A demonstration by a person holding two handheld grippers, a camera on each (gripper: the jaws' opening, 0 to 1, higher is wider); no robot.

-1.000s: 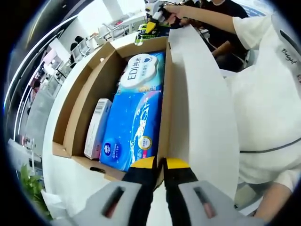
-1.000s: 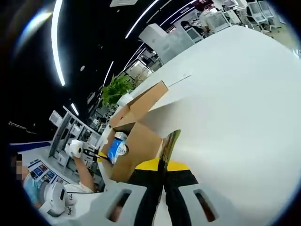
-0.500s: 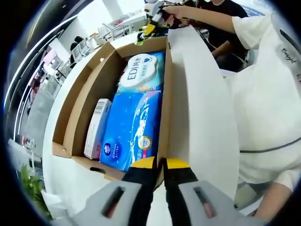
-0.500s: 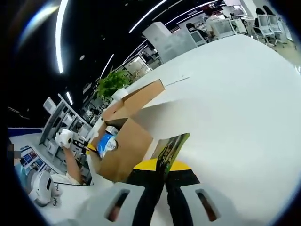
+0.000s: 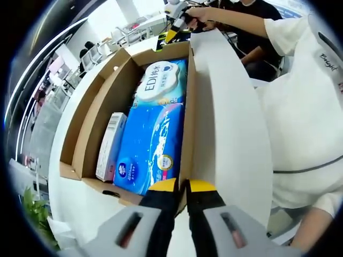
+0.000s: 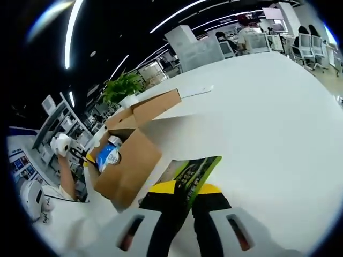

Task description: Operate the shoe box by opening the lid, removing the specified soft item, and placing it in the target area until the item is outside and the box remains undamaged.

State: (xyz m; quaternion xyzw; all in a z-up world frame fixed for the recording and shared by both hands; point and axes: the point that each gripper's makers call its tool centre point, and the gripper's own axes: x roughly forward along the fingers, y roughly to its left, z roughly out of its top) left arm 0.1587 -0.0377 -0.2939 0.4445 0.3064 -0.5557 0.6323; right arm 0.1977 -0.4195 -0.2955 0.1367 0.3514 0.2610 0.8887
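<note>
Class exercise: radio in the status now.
Left tool shut on open brown cardboard box's lid. Right tool shut on flat green packet. Blue tissue pack inside.

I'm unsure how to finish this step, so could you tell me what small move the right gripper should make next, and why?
Probably lower the right gripper a little and open it. It is shut on the green packet, which already hangs over bare white table outside the shoe box. The left gripper grips the box wall, steadying it.
</note>
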